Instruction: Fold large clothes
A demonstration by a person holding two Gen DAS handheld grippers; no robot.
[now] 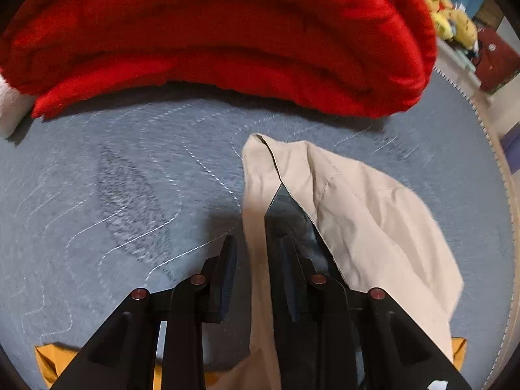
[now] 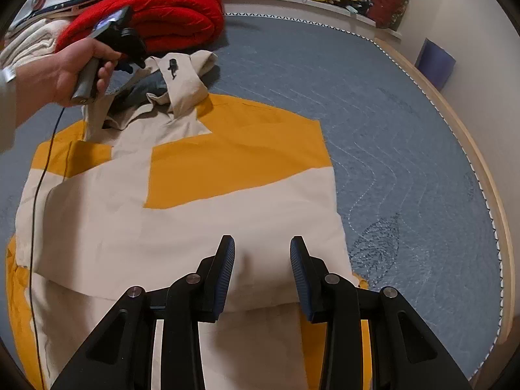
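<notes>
Beige hood (image 1: 351,201) cloth runs between the left gripper (image 1: 252,260) fingers (nearly closed, pinching it); right gripper (image 2: 261,253) gapes empty above the jacket (image 2: 182,214), its hem cut off.

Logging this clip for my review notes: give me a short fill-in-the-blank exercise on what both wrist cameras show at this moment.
1. The left gripper is shut on the ____ fabric hood of the beige-and-yellow jacket.
2. The right gripper hovers over the jacket with its jaws ____.
3. The folded fleece blanket beyond the jacket is ____ in colour.
4. The jacket lies on a quilted ____ bed cover.

Missing words: beige; open; red; blue
</notes>
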